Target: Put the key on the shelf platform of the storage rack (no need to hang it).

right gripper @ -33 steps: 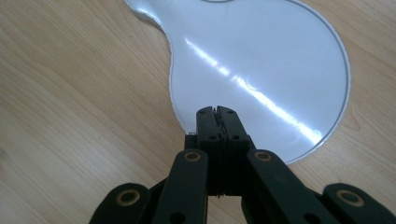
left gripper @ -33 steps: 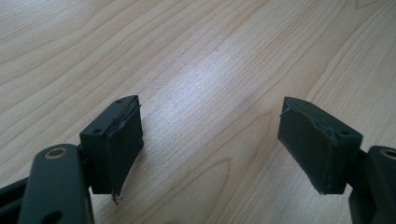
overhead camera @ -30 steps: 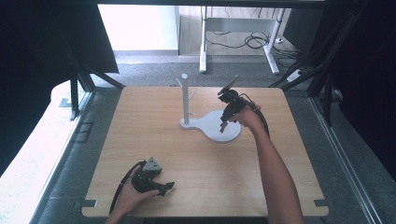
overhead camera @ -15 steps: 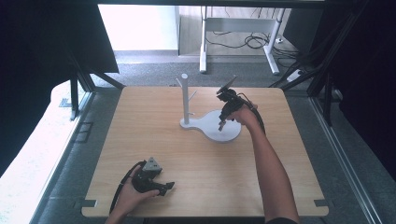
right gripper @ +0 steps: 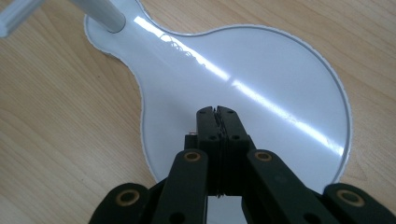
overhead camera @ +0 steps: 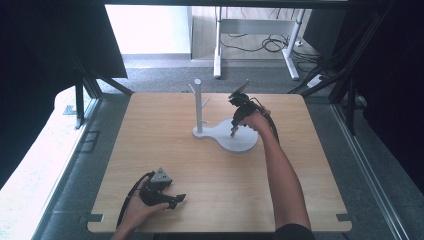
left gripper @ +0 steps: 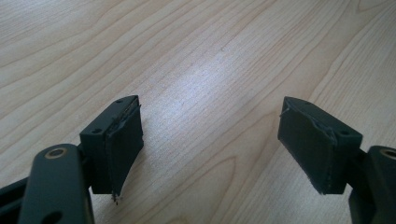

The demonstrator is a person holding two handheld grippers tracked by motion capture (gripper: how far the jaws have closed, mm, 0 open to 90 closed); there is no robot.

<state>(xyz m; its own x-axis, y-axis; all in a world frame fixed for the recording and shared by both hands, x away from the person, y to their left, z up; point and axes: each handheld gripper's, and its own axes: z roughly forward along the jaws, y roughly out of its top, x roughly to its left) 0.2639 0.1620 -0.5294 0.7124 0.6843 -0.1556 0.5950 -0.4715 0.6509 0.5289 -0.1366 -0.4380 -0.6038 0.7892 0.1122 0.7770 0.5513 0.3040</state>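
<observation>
A white stand [overhead camera: 198, 105] with an upright post and short pegs rises from a flat white base plate [overhead camera: 245, 144] near the table's far middle. My right gripper [overhead camera: 233, 132] points down over that base plate [right gripper: 261, 70], jaws pressed together with nothing between them [right gripper: 218, 110]. The post's foot [right gripper: 100, 11] sits at the upper left of the right gripper view. My left gripper [overhead camera: 179, 200] rests low near the table's front left edge, jaws wide apart [left gripper: 210, 140] over bare wood, with nothing between its pads [left gripper: 123, 140].
The wooden table [overhead camera: 150, 150] has notches at its front corners. Black frame struts [overhead camera: 82, 95] stand at the left and right sides. Beyond the far edge are a white desk frame [overhead camera: 255, 30] and floor cables [overhead camera: 265, 45].
My right gripper has shifted slightly left and toward me over the base plate. The left gripper has stayed where it was.
</observation>
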